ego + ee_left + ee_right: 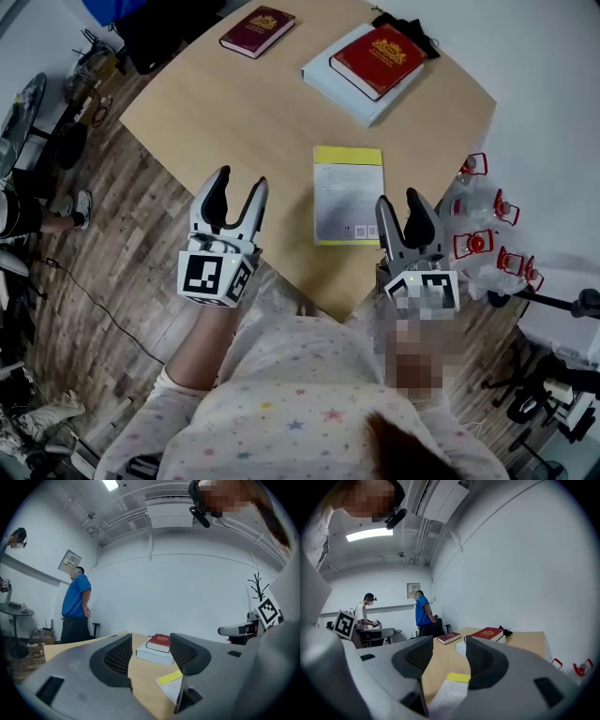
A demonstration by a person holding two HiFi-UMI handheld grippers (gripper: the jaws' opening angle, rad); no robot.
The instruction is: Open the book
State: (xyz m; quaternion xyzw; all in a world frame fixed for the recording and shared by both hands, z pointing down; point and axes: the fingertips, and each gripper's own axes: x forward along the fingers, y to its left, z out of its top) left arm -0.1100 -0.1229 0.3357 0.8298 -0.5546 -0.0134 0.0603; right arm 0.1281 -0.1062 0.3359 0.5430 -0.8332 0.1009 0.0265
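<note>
- Yellow-topped white paper booklet (348, 195) lies closed and flat near the front edge of the light wooden table (244, 122).
- Right gripper (398, 200) hovers just beside the booklet's near right corner, jaws spread with nothing between them.
- Left gripper (241, 180) hangs over the table edge to the booklet's left, likewise spread and empty.
- Bare tabletop surrounds the booklet.
- Three bound books lie farther off: a red hardcover (379, 58) stacked on a thick pale book (339, 86), and a dark red book (257, 31) apart at the far edge.
- Clear plastic things with red fittings (478, 220) crowd beyond the table's right edge.

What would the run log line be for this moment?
left gripper: open, empty | right gripper: open, empty | booklet: flat on table, untouched
</note>
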